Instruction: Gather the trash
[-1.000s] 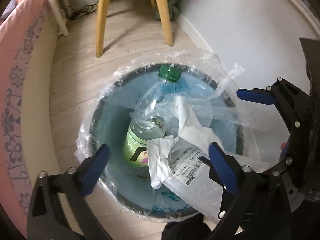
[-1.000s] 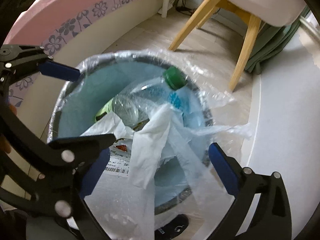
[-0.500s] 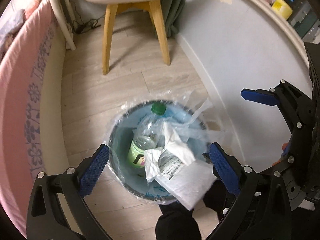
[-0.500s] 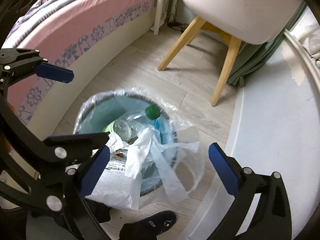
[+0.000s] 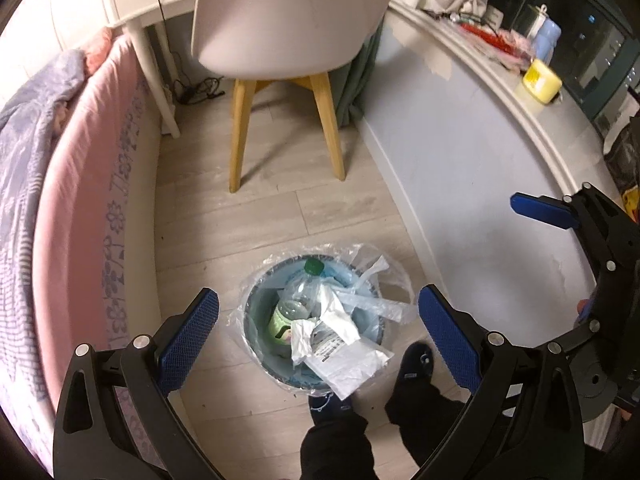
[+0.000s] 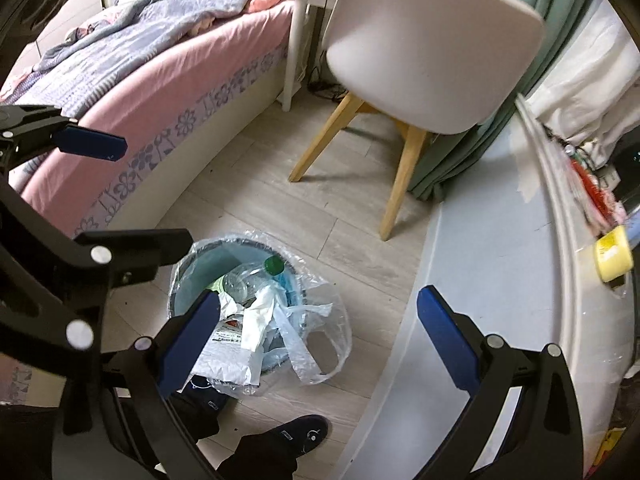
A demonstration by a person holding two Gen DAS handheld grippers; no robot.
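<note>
1. Left wrist view: left gripper [image 5: 318, 322] high above the floor, jaws spread wide and empty. Below sits the lined bin [image 5: 256, 300], bottle [image 5: 294, 304] inside, white mailer [image 5: 348, 364] draped over the near rim.
2. Right wrist view: right gripper [image 6: 318, 326] also gaping, holding nothing. That overhanging mailer could slide out, and the loose liner [image 6: 320, 344] might snag a foot [image 6: 304, 434].

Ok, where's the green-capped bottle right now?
The bottle stands in the lined trash bin on the floor, low centre in both views, cap pointing toward the chair, crumpled paper just beside it.
</note>
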